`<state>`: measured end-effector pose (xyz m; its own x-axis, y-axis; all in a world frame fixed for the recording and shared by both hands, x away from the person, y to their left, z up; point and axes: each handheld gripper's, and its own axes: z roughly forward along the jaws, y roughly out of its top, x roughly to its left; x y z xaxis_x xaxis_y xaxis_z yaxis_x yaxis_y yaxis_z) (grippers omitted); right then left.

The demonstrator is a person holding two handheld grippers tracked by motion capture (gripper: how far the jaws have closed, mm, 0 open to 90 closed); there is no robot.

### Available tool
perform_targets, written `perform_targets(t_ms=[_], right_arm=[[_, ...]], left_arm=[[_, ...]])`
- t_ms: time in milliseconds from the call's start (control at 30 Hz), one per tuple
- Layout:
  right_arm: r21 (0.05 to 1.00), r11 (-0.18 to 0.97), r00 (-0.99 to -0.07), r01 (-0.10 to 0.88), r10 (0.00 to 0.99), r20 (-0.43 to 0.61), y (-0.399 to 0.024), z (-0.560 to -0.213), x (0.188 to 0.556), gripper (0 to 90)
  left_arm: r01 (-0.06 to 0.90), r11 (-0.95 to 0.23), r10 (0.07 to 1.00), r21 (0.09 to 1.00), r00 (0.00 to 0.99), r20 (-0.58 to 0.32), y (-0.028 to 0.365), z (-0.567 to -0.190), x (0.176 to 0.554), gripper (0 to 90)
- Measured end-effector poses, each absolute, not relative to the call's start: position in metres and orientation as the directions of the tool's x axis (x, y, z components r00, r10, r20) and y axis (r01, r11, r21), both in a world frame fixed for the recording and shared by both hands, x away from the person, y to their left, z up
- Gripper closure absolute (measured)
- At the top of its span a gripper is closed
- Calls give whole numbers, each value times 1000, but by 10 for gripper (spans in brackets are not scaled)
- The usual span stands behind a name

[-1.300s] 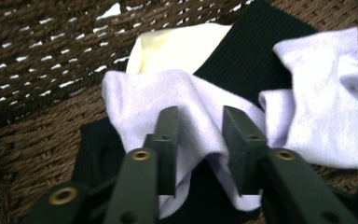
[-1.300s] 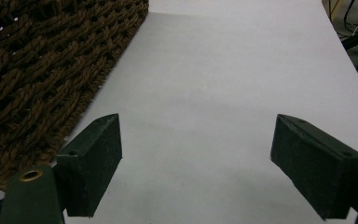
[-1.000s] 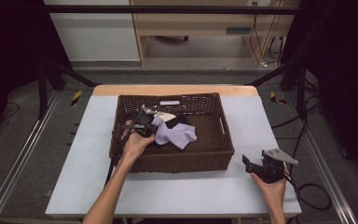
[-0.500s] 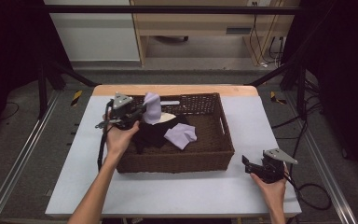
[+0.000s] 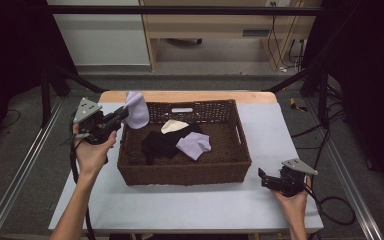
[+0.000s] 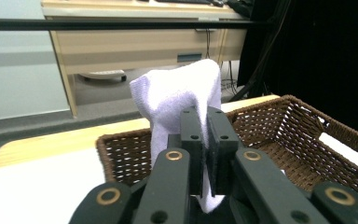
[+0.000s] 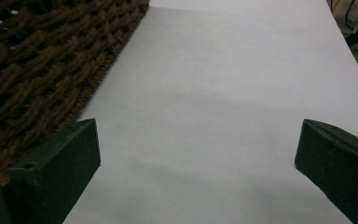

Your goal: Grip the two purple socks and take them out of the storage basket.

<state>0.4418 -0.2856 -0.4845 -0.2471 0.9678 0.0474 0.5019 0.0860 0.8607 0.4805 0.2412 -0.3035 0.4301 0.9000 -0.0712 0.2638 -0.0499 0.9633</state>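
L gripper [image 5: 121, 116] clamps lilac sock [image 5: 137, 110] over basket [image 5: 185, 172] rim; R gripper [image 5: 263, 176] jaws just opened wide, empty, on table [image 5: 190, 205]; black sock [image 5: 161, 143] inside.

Overhead light falls evenly on the pale tabletop [image 5: 190, 200], while the room's edges stay dark; the close-up fingers [image 7: 56, 158] look soft and grainy.
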Motion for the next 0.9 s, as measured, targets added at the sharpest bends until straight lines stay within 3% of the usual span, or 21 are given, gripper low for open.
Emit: perform_targets(t_ms=[300, 567, 700, 900], right_arm=[[868, 97, -250, 486, 968, 32, -284, -484, 440, 83], [862, 99, -238, 497, 971, 26, -284, -485, 441, 2], [859, 116, -257, 499, 966, 19, -282, -485, 441, 4], [859, 123, -263, 497, 965, 14, -282, -485, 441, 98]], left_arm=[[237, -6, 921, 971, 380, -87, 278, -305, 460, 858], [258, -3, 952, 966, 297, -77, 317, -323, 440, 857], [286, 2, 962, 958, 262, -80, 332, -339, 431, 857], [371, -2, 965, 929, 245, -95, 338, -374, 430, 857]])
